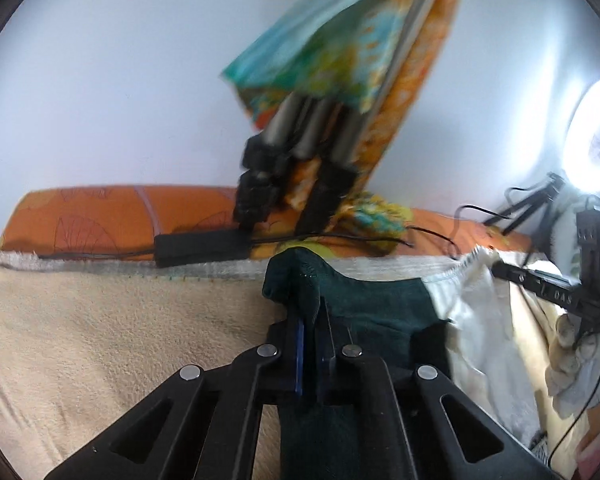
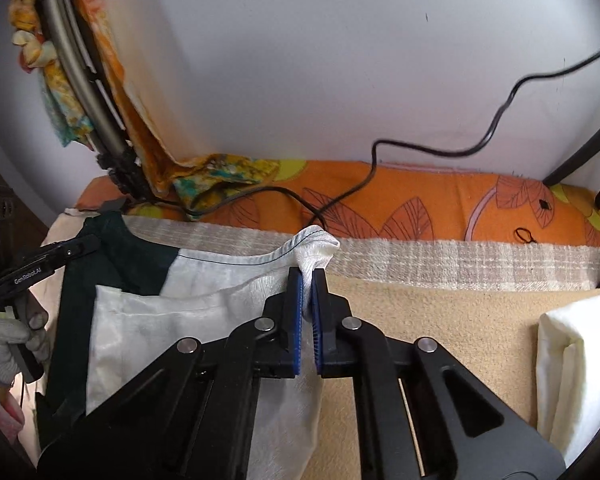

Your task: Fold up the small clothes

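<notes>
One garment (image 2: 204,320), dark green and white, lies on the beige blanket (image 1: 100,320) of a bed. Two claws at work. Left claw (image 1: 312,320) clenched on the green corner; right claw (image 2: 307,296) clenched on the white corner, both corners at the garment's far edge. One tripod (image 1: 296,152) stands behind, draped with patterned cloth. One ring light (image 1: 596,136) glows at right.

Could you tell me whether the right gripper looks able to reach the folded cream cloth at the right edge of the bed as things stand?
Probably not yet: the right gripper is shut on the white garment, though nothing blocks the cream cloth.
</notes>
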Demonstrator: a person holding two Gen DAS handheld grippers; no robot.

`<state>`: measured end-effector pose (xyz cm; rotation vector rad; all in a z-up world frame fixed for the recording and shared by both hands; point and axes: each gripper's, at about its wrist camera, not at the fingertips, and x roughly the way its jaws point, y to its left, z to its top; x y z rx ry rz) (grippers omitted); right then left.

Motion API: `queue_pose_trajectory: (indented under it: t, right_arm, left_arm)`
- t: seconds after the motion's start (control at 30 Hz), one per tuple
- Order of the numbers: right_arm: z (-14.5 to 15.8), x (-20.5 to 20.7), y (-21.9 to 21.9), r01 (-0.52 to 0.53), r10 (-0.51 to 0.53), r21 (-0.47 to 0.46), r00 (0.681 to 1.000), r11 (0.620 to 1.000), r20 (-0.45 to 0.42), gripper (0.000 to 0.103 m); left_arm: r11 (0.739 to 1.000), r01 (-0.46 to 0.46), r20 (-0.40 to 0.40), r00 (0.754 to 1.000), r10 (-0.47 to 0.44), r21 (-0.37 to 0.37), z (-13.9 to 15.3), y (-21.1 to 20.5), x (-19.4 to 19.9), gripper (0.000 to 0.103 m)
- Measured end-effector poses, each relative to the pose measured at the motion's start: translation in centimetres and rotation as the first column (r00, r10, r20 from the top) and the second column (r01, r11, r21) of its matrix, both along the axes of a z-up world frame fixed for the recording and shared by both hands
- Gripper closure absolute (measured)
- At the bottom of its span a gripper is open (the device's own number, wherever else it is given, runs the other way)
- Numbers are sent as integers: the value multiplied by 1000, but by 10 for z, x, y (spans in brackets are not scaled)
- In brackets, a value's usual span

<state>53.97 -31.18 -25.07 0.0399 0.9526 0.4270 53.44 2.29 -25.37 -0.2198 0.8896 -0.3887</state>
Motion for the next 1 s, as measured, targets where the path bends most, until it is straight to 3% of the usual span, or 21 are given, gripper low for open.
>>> queue_pose_trajectory:
  t: [0.3, 0.6, 0.8, 1.0]
  right_arm:
    - [60, -47, -13, 1, -4, 40, 998, 999, 67, 98]
    - [112, -160, -28, -3, 4, -6, 991, 1000, 132, 98]
    - [102, -239, -35, -23, 25, -21, 992, 1000, 121, 98]
    - [64, -305, -39, -56, 65, -77, 989, 995, 129, 98]
  left_arm:
    - [997, 64, 81, 995, -60, -38, 59, -3, -53, 103]
    - [994, 107, 163, 981, -103, -13, 114, 3, -157, 103]
    - [990, 136, 128, 982, -138, 27, 96, 8, -233, 103]
    - [976, 191, -21, 982, -190, 105, 52, 11, -295, 102]
